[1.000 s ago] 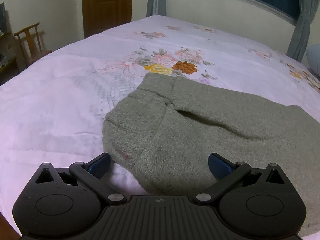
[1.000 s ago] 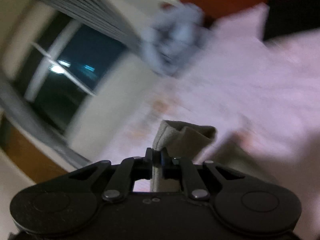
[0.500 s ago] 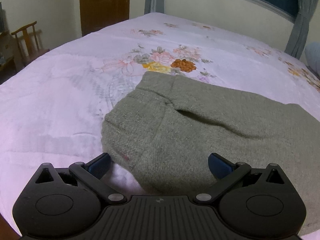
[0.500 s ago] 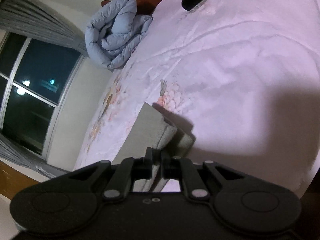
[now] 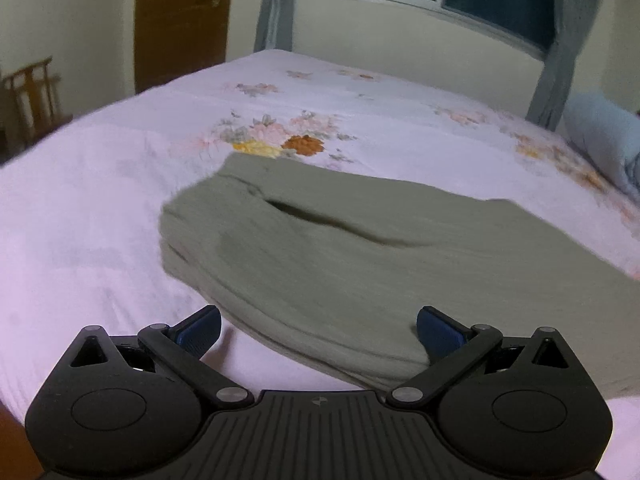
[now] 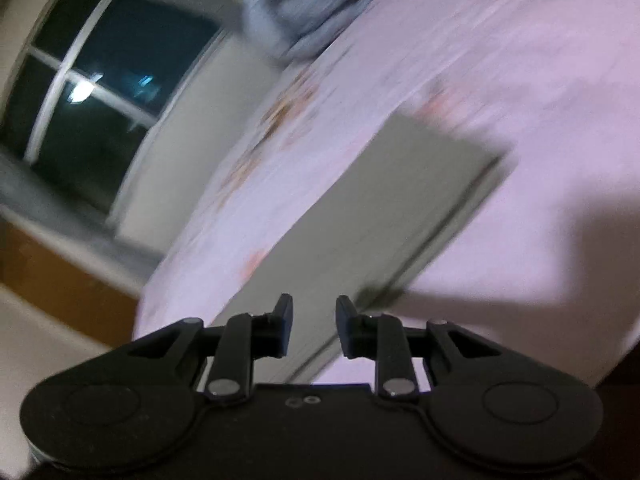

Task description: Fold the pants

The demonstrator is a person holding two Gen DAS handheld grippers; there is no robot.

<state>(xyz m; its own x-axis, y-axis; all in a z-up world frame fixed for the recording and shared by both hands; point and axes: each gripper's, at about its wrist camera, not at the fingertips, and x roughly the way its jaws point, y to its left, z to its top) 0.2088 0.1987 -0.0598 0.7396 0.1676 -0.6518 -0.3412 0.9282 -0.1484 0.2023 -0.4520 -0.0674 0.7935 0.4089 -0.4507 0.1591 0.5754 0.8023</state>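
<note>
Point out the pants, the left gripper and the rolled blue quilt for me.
pants [image 5: 360, 256]: left wrist view, middle of the folded grey fabric.
left gripper [image 5: 319, 330]: left wrist view, midway between its open fingertips.
blue quilt [image 5: 604, 140]: left wrist view, its rolled side.

pants [image 5: 360, 264]: 1 | tongs: 2, left [image 5: 319, 330], right [image 6: 314, 330] | rolled quilt [image 5: 604, 140]: 1 | chair [image 5: 34, 96]: 1 | door [image 5: 182, 20]: 1

dim warm indoor light, dark night window [image 6: 92, 92]. both views smear with motion blur (the right wrist worse), fisheye bending the edges. a soft shadow falls on the bedsheet [image 6: 560, 264].
</note>
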